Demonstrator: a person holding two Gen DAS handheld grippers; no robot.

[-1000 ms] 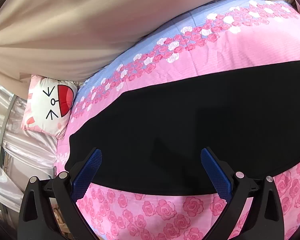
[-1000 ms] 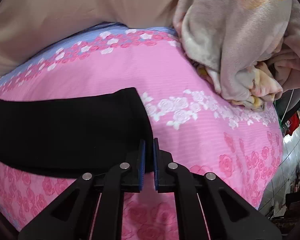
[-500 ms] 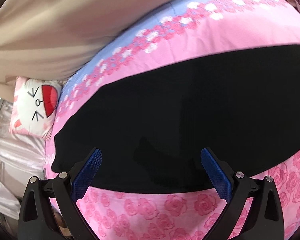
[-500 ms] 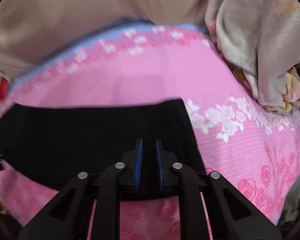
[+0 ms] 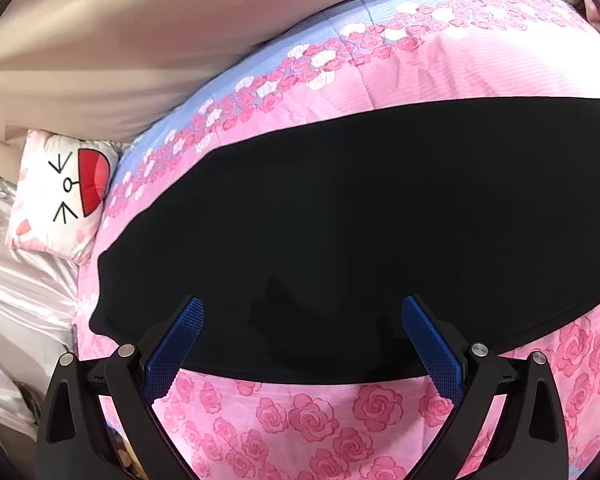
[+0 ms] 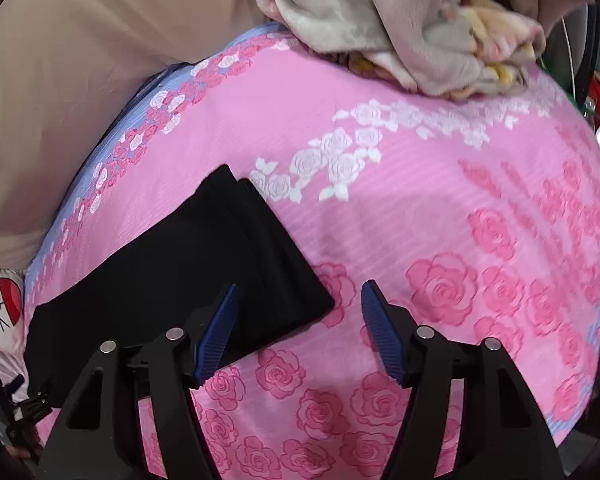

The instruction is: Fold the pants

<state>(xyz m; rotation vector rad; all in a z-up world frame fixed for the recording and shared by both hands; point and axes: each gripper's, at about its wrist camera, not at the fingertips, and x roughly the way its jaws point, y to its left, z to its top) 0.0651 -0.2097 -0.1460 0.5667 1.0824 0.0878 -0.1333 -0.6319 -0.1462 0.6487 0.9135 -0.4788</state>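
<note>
Black pants [image 5: 360, 232] lie flat in a long band across a pink rose-print bedsheet [image 5: 308, 420]. My left gripper [image 5: 302, 312] is open, its blue pads spread wide just above the pants' near edge, nothing pinched. In the right wrist view the pants [image 6: 172, 280] run diagonally, and their hem end [image 6: 292, 280] lies between the pads of my right gripper [image 6: 298, 300]. Its jaws are opening and neither pad presses the cloth. A tip of the left gripper [image 6: 20, 404] shows at the lower left edge.
A cartoon-cat pillow [image 5: 60, 196] lies at the bed's left end by silvery fabric [image 5: 16, 292]. A beige curtain [image 5: 140, 40] hangs behind the bed. A crumpled beige and yellow blanket [image 6: 412, 28] is heaped at the far right of the bed.
My right gripper, shut before, now stands open and has rolled, so the pants run diagonally. It has shifted toward the hem end. The left gripper stayed open and sank a little toward the pants.
</note>
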